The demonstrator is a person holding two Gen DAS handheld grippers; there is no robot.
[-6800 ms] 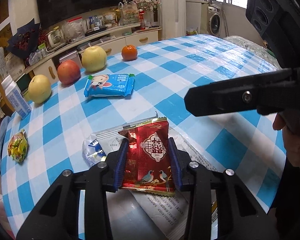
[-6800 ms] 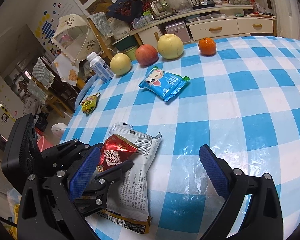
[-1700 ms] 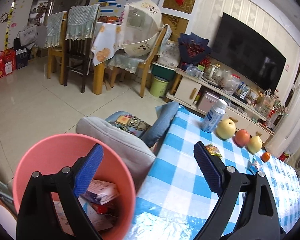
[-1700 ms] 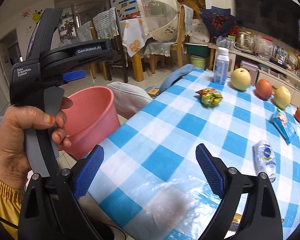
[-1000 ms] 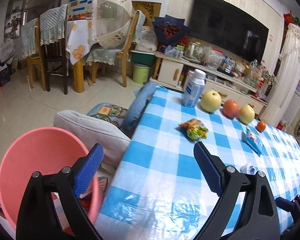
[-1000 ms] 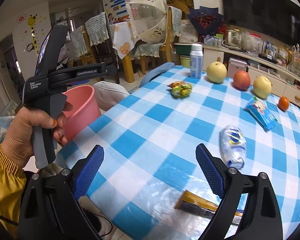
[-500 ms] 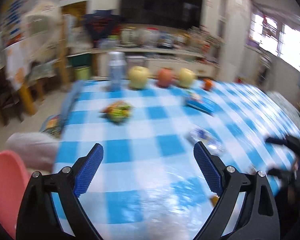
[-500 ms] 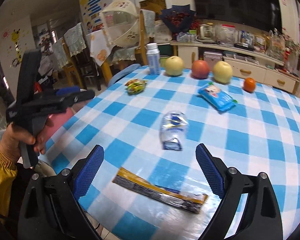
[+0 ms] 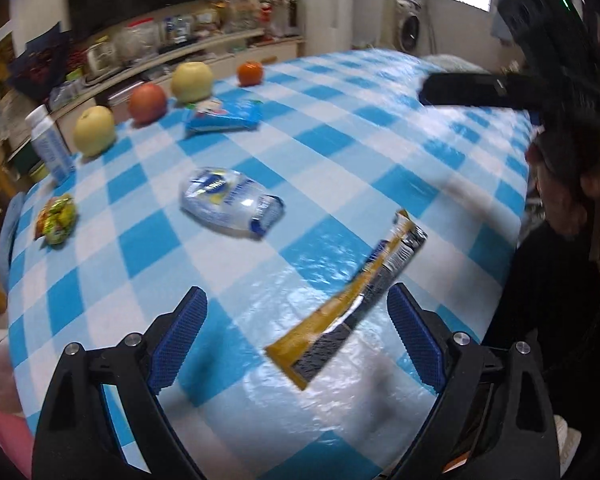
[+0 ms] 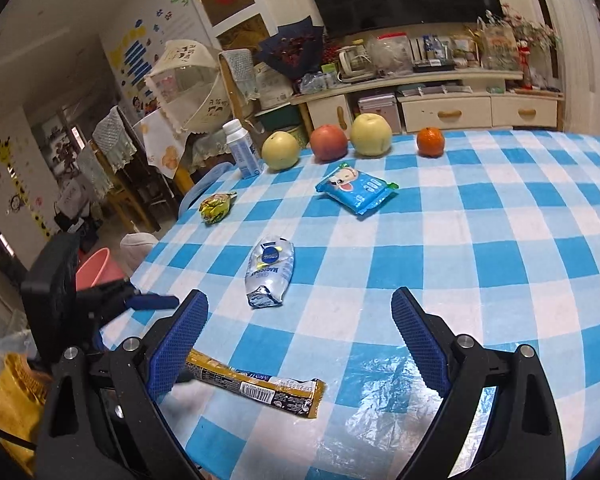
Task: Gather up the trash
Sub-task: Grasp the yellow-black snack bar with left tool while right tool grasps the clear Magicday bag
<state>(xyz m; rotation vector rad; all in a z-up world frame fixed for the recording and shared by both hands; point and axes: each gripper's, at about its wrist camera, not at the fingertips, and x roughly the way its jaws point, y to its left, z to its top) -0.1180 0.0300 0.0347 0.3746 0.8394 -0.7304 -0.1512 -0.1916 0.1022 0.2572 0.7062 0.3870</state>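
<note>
A long yellow-and-black wrapper (image 9: pixel 350 304) lies on the blue-checked tablecloth (image 9: pixel 340 140) between my left gripper's open jaws; it also shows in the right wrist view (image 10: pixel 260 388). A clear blue-printed plastic bag (image 9: pixel 230 200) (image 10: pixel 270 272) lies further in. A crumpled green-yellow wrapper (image 9: pixel 56 220) (image 10: pixel 216 206) sits near the table's left edge. My left gripper (image 9: pixel 296 340) is open and empty. My right gripper (image 10: pixel 300 344) is open and empty above the table's near edge. The pink bin (image 10: pixel 94 268) stands on the floor to the left.
A blue snack pack (image 10: pixel 356 188), two pears, an apple (image 10: pixel 328 144), an orange (image 10: pixel 430 142) and a small milk bottle (image 10: pixel 242 154) stand along the far side. A grey cushion (image 10: pixel 138 242) sits by the table's left edge. Cabinets line the wall behind.
My left gripper has swung from the pink bin back over the table and now frames the long wrapper. The right gripper has turned to face the table squarely. Both stay open.
</note>
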